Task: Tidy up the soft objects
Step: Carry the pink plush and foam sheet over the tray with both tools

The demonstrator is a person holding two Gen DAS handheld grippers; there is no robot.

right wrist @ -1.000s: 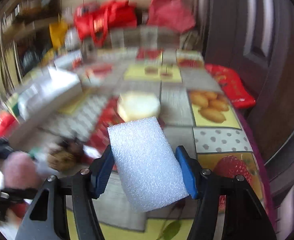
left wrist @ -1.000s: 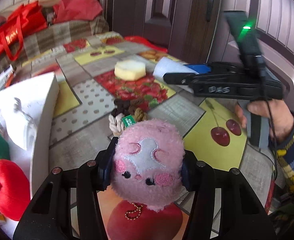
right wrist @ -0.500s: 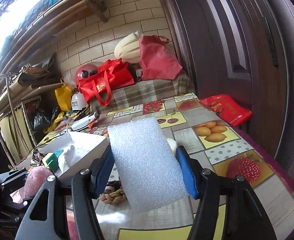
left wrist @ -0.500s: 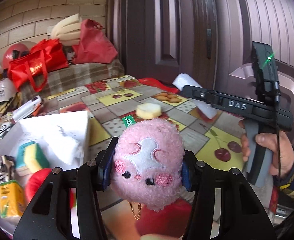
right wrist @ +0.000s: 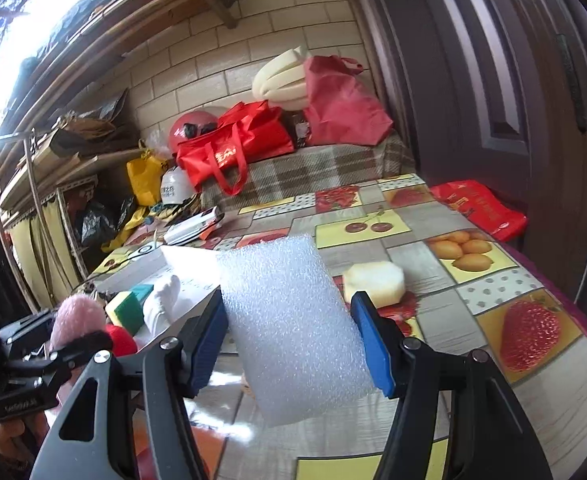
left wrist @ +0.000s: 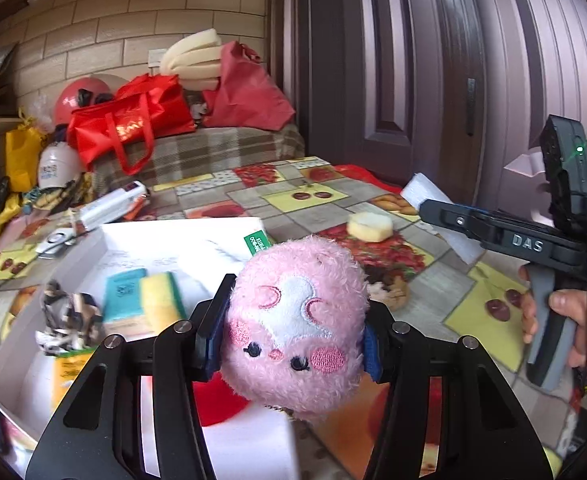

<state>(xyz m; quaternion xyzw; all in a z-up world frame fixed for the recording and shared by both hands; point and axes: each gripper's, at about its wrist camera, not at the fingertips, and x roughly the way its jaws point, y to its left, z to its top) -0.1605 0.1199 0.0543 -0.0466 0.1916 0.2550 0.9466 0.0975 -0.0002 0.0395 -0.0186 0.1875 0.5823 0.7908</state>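
Observation:
My left gripper (left wrist: 291, 332) is shut on a pink plush toy (left wrist: 297, 320) and holds it above the near edge of a white box (left wrist: 181, 236). In the box lie a yellow-and-green sponge (left wrist: 159, 300), a red plush (left wrist: 221, 404) and a white cloth (right wrist: 161, 308). My right gripper (right wrist: 293, 336) is shut on a white foam block (right wrist: 289, 320) and holds it above the table. It shows at the right of the left wrist view (left wrist: 493, 236). A pale round sponge (right wrist: 373, 284) lies on the tablecloth beyond it.
A knotted rope toy (left wrist: 393, 290) lies on the fruit-print tablecloth (right wrist: 533, 280) beside the box. Red bags (right wrist: 237, 140) and clutter sit on a bench behind the table. A dark door (right wrist: 513, 80) stands to the right.
Both grippers have risen and tilted up with their loads. The left one has moved left over the white box, whose inside now shows.

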